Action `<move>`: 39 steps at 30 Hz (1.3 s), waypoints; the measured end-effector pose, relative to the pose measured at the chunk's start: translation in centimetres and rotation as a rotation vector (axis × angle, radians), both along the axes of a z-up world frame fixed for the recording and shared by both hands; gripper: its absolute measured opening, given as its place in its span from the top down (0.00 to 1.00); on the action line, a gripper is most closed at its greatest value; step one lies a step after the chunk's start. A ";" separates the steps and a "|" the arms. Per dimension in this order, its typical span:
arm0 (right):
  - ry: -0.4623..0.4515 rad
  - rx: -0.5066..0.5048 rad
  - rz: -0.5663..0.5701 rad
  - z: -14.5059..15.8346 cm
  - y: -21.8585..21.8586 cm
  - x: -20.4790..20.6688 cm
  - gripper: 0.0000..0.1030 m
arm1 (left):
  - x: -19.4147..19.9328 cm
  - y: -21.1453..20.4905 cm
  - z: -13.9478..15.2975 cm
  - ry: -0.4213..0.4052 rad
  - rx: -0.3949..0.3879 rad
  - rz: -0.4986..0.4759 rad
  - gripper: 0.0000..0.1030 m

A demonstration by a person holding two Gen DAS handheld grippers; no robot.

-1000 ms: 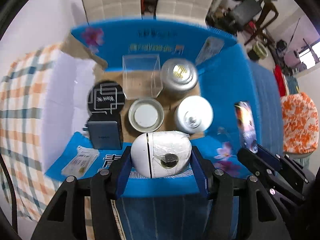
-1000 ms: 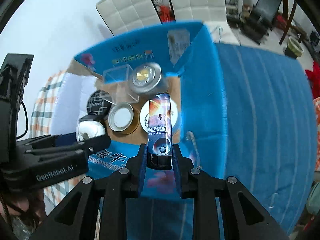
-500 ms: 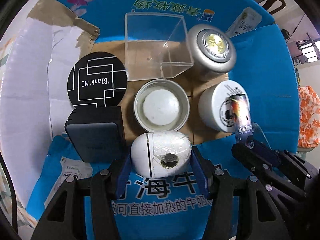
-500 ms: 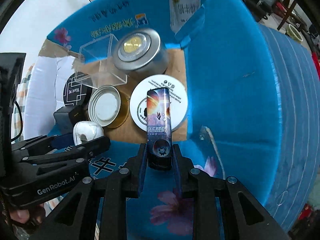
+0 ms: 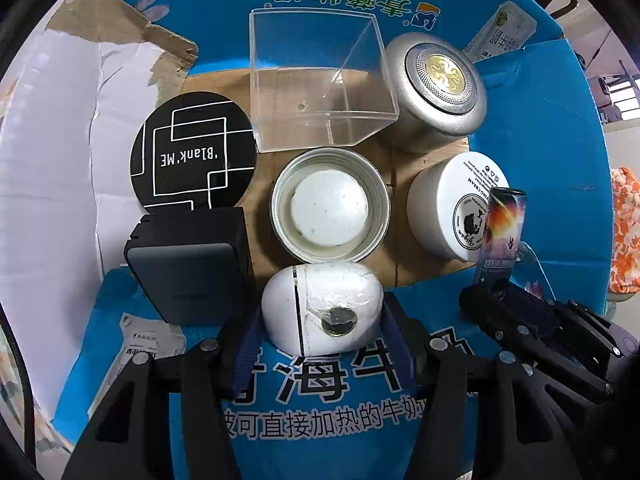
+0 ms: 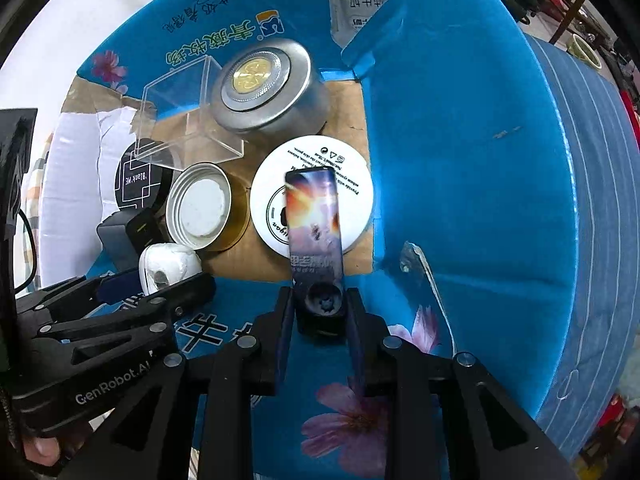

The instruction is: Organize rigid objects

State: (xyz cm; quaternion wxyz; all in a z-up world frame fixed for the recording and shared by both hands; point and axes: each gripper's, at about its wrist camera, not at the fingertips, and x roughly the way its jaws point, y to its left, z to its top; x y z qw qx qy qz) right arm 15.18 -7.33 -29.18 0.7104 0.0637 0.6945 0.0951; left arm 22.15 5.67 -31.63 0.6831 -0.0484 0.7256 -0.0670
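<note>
My left gripper (image 5: 322,326) is shut on a white egg-shaped case (image 5: 322,310), held low at the near edge of the blue cardboard box's (image 5: 352,380) floor, beside a dark grey charger block (image 5: 188,268). My right gripper (image 6: 320,312) is shut on a slim printed lighter (image 6: 316,224), held over the white cream jar (image 6: 316,160) at the box's near right. The lighter also shows in the left wrist view (image 5: 502,232), and the white case in the right wrist view (image 6: 168,266).
In the box stand a clear plastic cube (image 5: 320,80), a silver round tin (image 5: 436,88), an open metal lid (image 5: 330,204) and a black round "Blank ME" compact (image 5: 194,156). Blue flaps rise around the box. A blue striped cloth (image 6: 592,200) lies to the right.
Both grippers have moved forward and down into the box with their objects. The white case now sits lower beside the charger; the lighter is closer over the white jar.
</note>
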 end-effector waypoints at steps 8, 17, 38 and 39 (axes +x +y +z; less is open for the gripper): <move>0.000 -0.019 -0.001 1.1 -0.9 -0.4 0.65 | -0.3 -0.2 0.6 0.004 0.020 0.010 0.47; -0.113 -0.096 -0.009 5.8 -2.2 -1.3 0.23 | -0.2 0.7 3.8 -0.066 0.089 0.028 0.22; -0.223 -0.113 -0.021 12.7 -2.8 -4.3 0.00 | -3.8 4.2 12.1 -0.239 0.195 0.091 0.00; -0.240 -0.105 -0.029 13.9 -3.1 -4.7 0.00 | -4.0 4.2 12.7 -0.255 0.198 0.094 0.00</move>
